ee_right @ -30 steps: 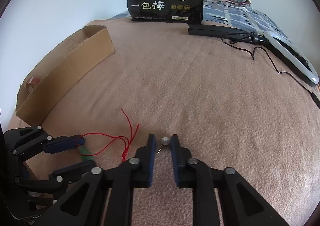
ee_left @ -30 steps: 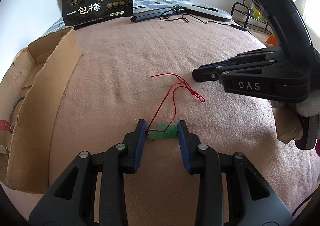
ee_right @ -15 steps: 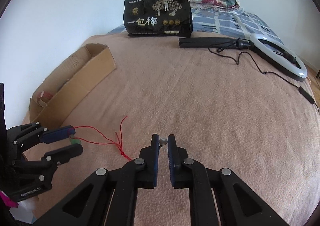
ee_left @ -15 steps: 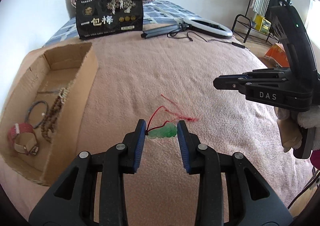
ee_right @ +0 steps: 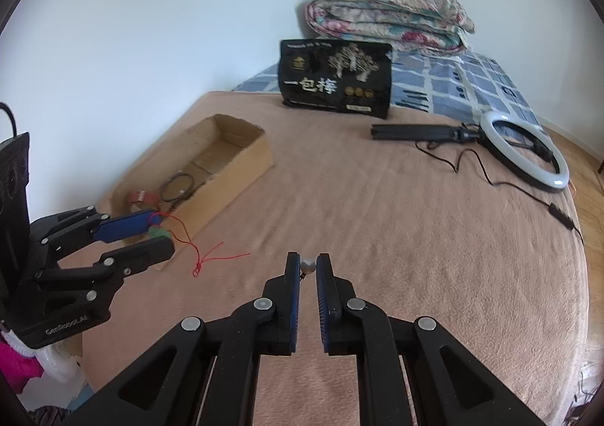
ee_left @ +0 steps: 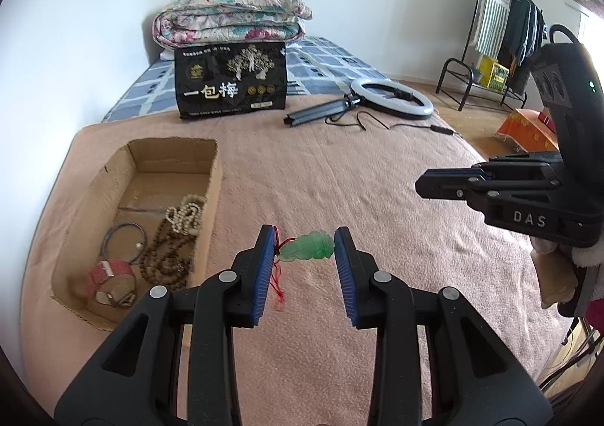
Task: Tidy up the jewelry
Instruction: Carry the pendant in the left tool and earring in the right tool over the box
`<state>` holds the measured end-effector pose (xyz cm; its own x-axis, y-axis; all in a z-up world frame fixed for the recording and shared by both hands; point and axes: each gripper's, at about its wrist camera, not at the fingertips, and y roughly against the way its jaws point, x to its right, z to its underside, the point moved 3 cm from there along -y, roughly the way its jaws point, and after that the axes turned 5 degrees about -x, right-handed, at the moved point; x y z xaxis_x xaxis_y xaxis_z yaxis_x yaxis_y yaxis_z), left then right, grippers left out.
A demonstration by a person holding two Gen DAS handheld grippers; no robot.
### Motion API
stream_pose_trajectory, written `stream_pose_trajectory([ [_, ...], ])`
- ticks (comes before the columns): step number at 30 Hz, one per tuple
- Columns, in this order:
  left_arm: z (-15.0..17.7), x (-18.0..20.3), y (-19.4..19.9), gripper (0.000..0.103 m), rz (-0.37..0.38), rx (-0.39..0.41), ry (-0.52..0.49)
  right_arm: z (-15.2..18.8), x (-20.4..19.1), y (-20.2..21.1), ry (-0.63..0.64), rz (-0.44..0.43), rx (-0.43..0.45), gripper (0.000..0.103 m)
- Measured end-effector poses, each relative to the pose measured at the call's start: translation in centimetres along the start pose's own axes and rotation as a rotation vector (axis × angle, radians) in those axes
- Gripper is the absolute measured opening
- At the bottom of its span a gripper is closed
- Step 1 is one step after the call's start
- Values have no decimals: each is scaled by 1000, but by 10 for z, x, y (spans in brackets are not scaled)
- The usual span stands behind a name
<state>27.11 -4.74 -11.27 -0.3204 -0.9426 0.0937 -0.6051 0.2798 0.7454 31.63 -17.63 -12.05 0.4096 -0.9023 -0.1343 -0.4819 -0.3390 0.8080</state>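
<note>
Two grippers hang above the pink-blanketed bed (ee_left: 339, 169). Just right of the open brown cardboard box (ee_left: 209, 199), the left gripper (ee_left: 305, 243) pinches a carved green jade pendant (ee_left: 307, 245), its thin red cord (ee_right: 205, 256) trailing down. Farther right of that box, the right gripper (ee_right: 308, 267) clamps a small round silver-white bead earring (ee_right: 308, 265).
</note>
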Motion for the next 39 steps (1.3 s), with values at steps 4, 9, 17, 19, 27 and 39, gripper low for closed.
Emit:
stream_pose_trajectory([
  [4, -11, -16, 18, 32, -12, 20, 16, -12, -19, 14, 26, -10, 16, 6],
  [9, -25, -40, 40, 32, -25, 46, 37, -28, -40, 27, 43, -30, 26, 6],
  [17, -45, -82, 62, 32, -41, 92, 87, -46, -67, 34, 56, -62, 25, 6],
  [19, -48, -91, 62, 32, -43, 90, 94, -50, -74, 32, 62, -70, 20, 6],
  [27, -57, -126, 50, 32, -46, 72, 126, -66, -109, 8, 97, -107, -5, 6],
  [39, -66, -167, 3, 32, -56, 31, 165, -82, -146, -56, 124, -142, -43, 6],
])
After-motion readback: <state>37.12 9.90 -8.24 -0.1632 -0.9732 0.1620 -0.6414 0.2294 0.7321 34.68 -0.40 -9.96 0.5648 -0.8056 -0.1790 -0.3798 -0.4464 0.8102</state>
